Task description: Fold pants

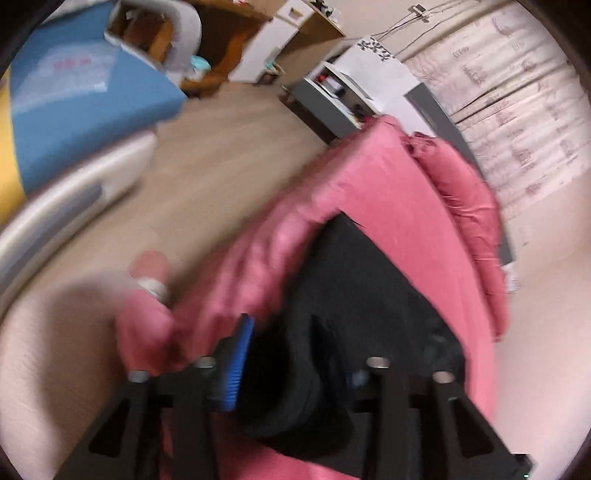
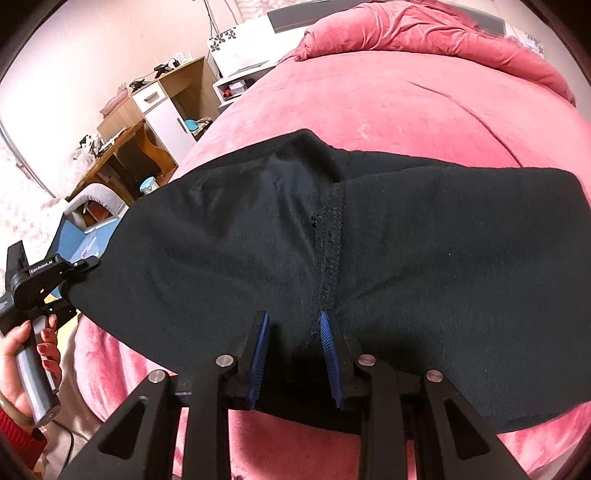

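Observation:
Black pants [image 2: 406,240] lie spread across a pink bed [image 2: 369,103], the rough crotch seam running down the middle. My right gripper [image 2: 295,354] has its blue pads on either side of a bunched fold of the near edge. My left gripper [image 1: 291,358] grips a thick wad of the black pants [image 1: 351,288] at their left end; one blue pad [image 1: 236,365] shows, the other is buried in cloth. From the right wrist view the left gripper [image 2: 79,267] is at the far left, at the pants' raised left edge.
Pink pillows [image 2: 424,33] lie at the bed's head. A white nightstand [image 2: 240,59], a wooden desk and cabinet [image 2: 147,122] stand left of the bed. A blue and yellow mattress [image 1: 85,103] and a cardboard box [image 1: 147,33] sit on the floor.

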Motion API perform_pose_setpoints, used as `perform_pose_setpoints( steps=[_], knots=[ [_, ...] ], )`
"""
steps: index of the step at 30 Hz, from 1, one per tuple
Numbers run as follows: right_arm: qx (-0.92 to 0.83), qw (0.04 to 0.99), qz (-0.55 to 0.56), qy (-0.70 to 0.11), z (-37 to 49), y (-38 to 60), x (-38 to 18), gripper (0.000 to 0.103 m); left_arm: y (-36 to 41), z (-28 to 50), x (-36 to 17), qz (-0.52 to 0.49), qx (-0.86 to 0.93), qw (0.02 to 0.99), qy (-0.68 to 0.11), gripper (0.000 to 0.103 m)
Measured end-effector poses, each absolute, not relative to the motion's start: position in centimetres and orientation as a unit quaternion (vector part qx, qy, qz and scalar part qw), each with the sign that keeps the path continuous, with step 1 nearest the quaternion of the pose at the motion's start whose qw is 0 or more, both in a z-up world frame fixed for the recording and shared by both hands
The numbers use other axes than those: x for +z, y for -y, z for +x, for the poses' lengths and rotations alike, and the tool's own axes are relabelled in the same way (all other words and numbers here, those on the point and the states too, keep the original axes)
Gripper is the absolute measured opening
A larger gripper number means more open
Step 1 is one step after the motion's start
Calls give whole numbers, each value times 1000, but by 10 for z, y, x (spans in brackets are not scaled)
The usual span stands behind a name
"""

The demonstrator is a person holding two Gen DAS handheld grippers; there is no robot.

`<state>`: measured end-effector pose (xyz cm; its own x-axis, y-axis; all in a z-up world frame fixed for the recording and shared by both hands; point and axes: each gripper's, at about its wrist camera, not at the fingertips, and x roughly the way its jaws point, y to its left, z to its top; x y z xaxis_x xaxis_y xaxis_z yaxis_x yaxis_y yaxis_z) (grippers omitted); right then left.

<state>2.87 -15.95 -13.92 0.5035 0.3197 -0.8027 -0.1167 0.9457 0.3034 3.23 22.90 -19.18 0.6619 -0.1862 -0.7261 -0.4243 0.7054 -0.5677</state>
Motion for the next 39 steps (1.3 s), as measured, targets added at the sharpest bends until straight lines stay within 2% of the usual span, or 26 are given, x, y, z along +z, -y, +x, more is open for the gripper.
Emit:
perform_pose_setpoints(
  steps=[4,6,11,18,21,23,25,29,34,39],
  knots=[
    [126,860,105,-483,30,159,-140,30,-240,45,-209,-416,-7,796,-440,62],
    [126,860,103,-483,31,158,-140,30,-238,50,-210,-402,-21,799,-446,62],
    [127,859,92,-487,32,157,-140,30,-214,70,-201,-289,-14,830,-476,57],
    [125,858,91,-490,33,155,-139,30,-146,76,-171,-47,-6,885,-463,54],
    [125,859,89,-489,33,155,-139,30,-159,83,-182,-111,-29,872,-477,53],
    [126,859,93,-487,33,156,-139,30,-169,84,-183,-158,-45,870,-465,46],
    [126,859,97,-487,33,156,-140,30,-172,86,-181,-171,-62,868,-462,2],
    [127,858,102,-488,33,158,-140,30,-158,89,-174,-175,-123,860,-464,3],
    [131,857,95,-489,33,158,-140,30,-172,84,-158,-265,-146,847,-438,3],
    [131,857,88,-490,33,155,-140,30,-182,81,-137,-300,-156,847,-409,3]
  ],
)
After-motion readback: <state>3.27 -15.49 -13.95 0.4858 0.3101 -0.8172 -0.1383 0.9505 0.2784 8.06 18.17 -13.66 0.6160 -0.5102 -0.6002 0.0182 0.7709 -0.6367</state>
